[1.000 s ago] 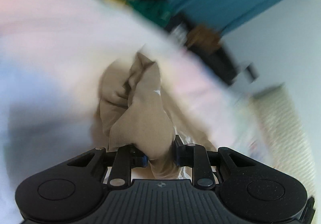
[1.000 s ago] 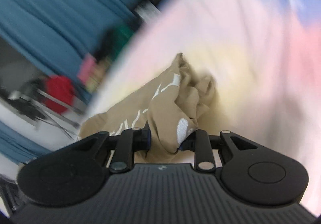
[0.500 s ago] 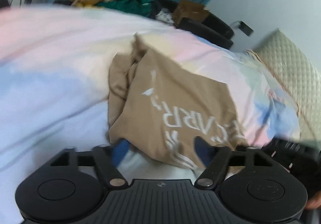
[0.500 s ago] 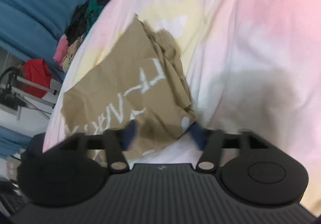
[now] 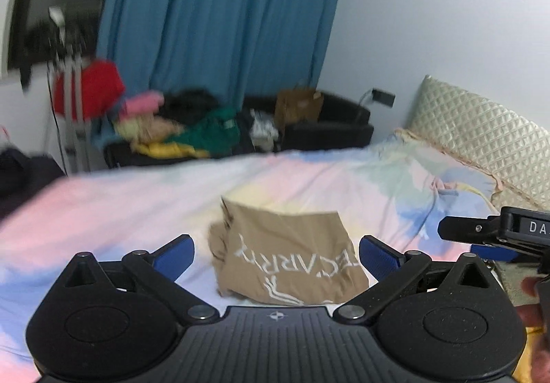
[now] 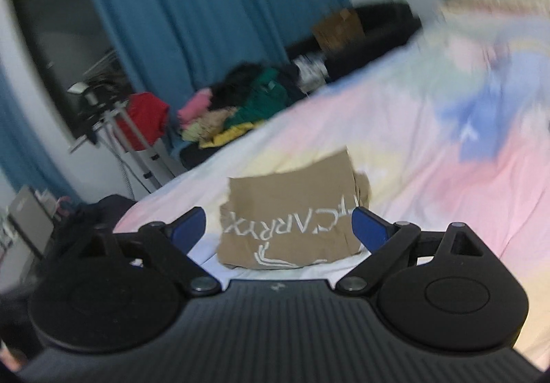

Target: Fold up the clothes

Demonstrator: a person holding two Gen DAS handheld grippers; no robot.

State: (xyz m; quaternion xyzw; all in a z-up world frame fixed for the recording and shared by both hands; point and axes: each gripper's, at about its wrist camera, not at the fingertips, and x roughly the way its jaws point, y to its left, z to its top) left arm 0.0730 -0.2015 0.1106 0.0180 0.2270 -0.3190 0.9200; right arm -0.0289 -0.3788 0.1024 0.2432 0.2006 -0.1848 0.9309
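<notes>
On the pastel bed (image 5: 113,211), folded tan shirt (image 5: 292,256); left claw (image 5: 276,254) opening, right claw (image 6: 278,230) wide, both empty.

Folded shirt (image 5: 288,252) on bed (image 5: 137,204)

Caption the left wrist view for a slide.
Left gripper, fingers opening and empty, above a folded tan garment on a pastel bedsheet.

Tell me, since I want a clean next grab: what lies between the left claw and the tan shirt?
Only bare pastel bedsheet. In the left wrist view the left claw hangs open, nothing between its fingers, short of the folded tan shirt.
</notes>
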